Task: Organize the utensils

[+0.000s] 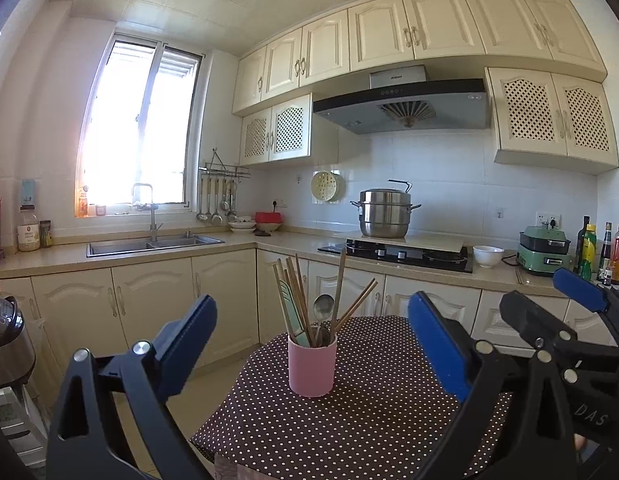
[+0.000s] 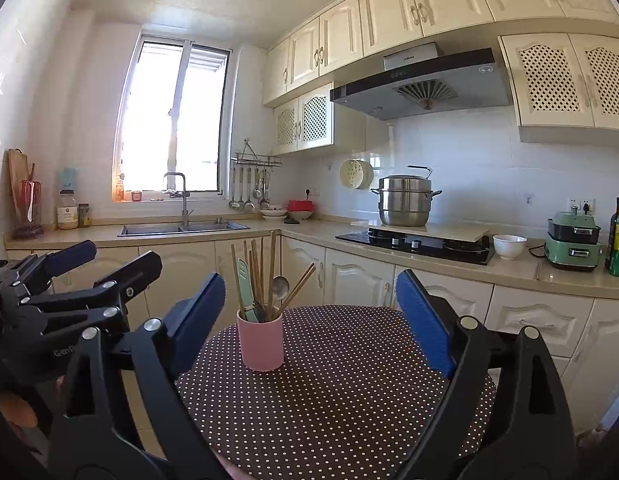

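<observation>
Utensils (image 1: 309, 312) upright in pink cup (image 1: 312, 366) | ahead of both claws, on dotted surface (image 1: 349, 432) | left claw (image 1: 309, 336) wide open, empty | right claw (image 2: 309, 312) wide open, empty

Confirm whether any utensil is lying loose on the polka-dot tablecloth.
No: every utensil stands in the pink cup, and the polka-dot tablecloth around it shows only bare cloth.

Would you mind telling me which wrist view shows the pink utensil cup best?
The left wrist view: the pink cup sits near centre between the open fingers, larger, with chopsticks and spoon clearly separated. The right wrist view shows the same cup left of centre, smaller, beside one finger.
</observation>
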The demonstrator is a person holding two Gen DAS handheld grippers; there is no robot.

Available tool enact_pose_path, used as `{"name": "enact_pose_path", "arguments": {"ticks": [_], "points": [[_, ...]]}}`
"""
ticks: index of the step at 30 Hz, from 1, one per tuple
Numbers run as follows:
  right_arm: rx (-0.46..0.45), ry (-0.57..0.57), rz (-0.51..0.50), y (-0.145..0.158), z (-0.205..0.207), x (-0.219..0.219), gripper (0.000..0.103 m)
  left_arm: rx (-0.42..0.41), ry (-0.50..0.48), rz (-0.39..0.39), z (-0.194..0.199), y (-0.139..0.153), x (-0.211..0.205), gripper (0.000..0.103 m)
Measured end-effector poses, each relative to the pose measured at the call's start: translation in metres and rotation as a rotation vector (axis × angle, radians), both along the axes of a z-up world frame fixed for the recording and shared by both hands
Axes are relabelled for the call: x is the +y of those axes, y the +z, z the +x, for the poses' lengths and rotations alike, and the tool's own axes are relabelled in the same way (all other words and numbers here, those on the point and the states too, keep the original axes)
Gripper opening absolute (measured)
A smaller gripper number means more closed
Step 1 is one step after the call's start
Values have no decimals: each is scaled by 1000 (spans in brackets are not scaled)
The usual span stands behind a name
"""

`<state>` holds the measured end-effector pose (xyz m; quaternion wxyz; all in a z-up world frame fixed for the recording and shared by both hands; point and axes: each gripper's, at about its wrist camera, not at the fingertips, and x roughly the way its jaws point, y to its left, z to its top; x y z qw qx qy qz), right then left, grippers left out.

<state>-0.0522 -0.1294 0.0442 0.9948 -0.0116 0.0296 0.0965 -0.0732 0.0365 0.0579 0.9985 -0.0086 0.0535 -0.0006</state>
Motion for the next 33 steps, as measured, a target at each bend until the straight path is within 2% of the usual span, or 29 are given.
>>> {"name": "enact_pose_path", "arguments": {"ticks": [33], "points": [[12,8,4,-1,-5,1,87,-19,-10,0,-6,1,3,95]]}}
